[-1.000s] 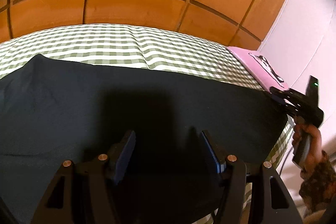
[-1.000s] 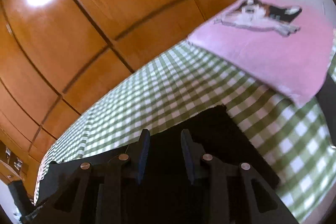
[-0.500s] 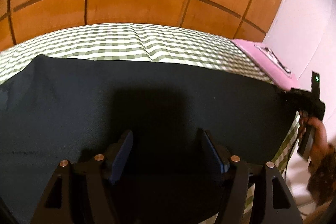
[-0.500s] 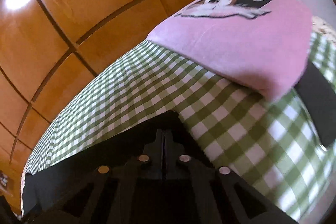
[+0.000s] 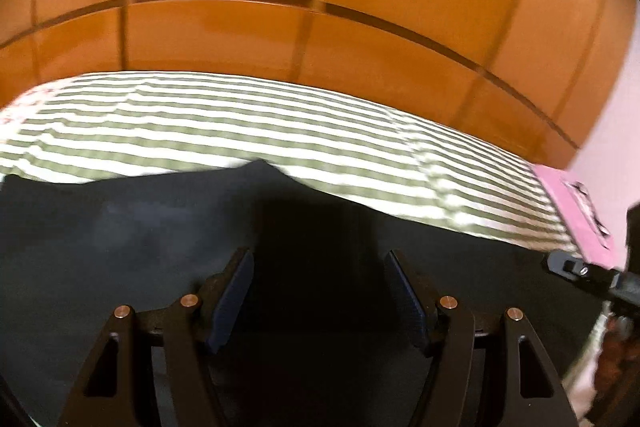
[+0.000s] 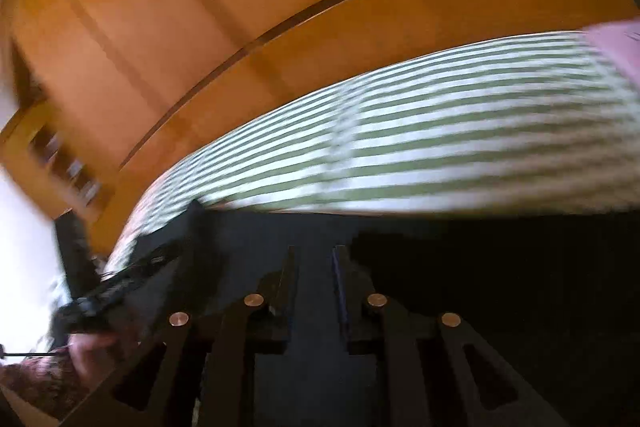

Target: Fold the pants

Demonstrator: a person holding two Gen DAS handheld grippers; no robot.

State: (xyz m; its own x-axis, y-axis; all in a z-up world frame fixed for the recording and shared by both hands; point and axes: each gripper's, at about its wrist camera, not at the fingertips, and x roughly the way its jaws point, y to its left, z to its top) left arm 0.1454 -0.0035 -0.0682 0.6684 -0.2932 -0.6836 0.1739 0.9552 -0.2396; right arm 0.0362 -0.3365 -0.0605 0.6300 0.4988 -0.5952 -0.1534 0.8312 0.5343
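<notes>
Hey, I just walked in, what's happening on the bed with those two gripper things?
A person holding a gripper in each hand is folding dark pants spread on a green-checked bedspread. The left gripper hovers open over the fabric, gripping nothing. The right gripper has its fingers slightly apart above the cloth; whether any fabric is pinched cannot be told. Both views are motion-blurred. A pink pillow lies at the bed's far end.
</notes>
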